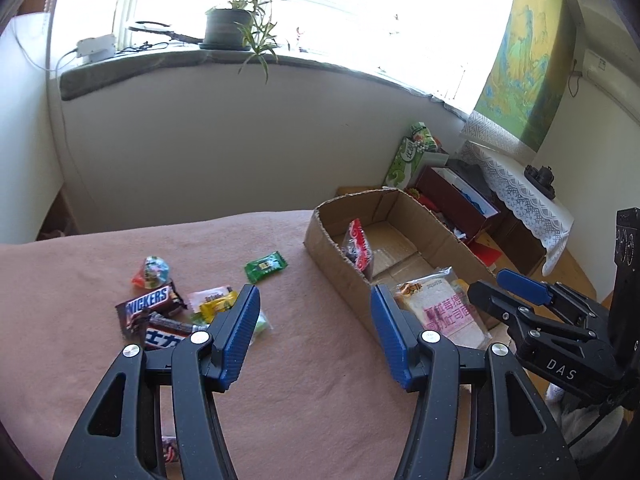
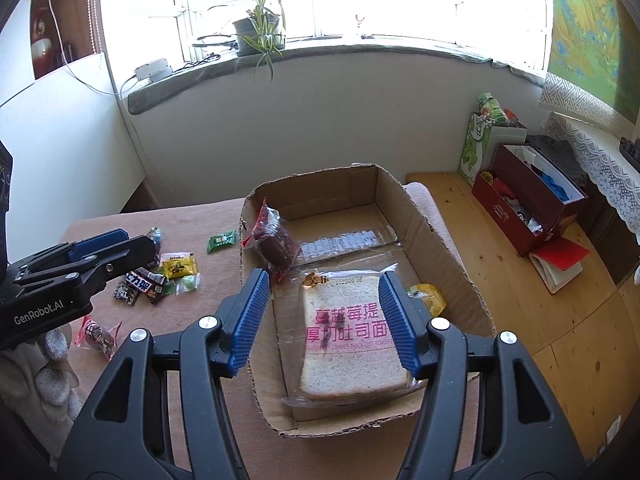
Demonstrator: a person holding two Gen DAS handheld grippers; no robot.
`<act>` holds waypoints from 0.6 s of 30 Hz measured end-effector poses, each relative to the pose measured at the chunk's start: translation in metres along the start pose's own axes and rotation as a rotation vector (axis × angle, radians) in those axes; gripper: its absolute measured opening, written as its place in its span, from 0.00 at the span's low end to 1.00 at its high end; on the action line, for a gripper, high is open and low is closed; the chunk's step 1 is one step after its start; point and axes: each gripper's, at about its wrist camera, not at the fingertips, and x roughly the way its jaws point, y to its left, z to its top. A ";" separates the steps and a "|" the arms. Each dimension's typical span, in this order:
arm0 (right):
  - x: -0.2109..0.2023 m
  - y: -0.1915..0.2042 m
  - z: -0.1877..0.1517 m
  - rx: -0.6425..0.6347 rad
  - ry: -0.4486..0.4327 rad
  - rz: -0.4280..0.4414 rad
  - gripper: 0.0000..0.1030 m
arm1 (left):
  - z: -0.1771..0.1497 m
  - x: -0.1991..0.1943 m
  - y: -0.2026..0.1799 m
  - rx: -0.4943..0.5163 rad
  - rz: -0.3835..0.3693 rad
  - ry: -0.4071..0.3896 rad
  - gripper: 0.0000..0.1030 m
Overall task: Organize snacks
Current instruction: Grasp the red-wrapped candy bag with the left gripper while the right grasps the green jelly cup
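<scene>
An open cardboard box (image 2: 440, 232) stands on the pink cloth. Flat in it lies a wrapped toast pack (image 2: 348, 344), with a yellow pouch (image 2: 428, 296) beside it and a dark red-wrapped snack (image 2: 274, 240) leaning on the left wall. My right gripper (image 2: 326, 280) hovers open over the toast, its pads clear of it. Left of the box, loose snacks lie on the cloth: Snickers bars (image 1: 154, 304), a yellow candy (image 1: 216, 304), a green candy (image 1: 266, 266) and a round sweet (image 1: 154, 272). My left gripper (image 1: 314, 300) is open and empty between this pile and the box.
A red-and-clear packet (image 2: 98, 334) lies near the cloth's front left, by a gloved hand (image 2: 44, 364). Right of the bed, a wooden floor carries a dark red box (image 2: 528, 208), a green bag (image 2: 476, 148) and a book (image 2: 560, 260). A windowsill with a plant (image 2: 260, 28) runs behind.
</scene>
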 end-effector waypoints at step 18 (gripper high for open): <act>0.028 0.104 -0.019 -0.144 0.088 0.183 0.59 | -0.071 -0.058 0.118 -0.207 0.126 0.043 0.55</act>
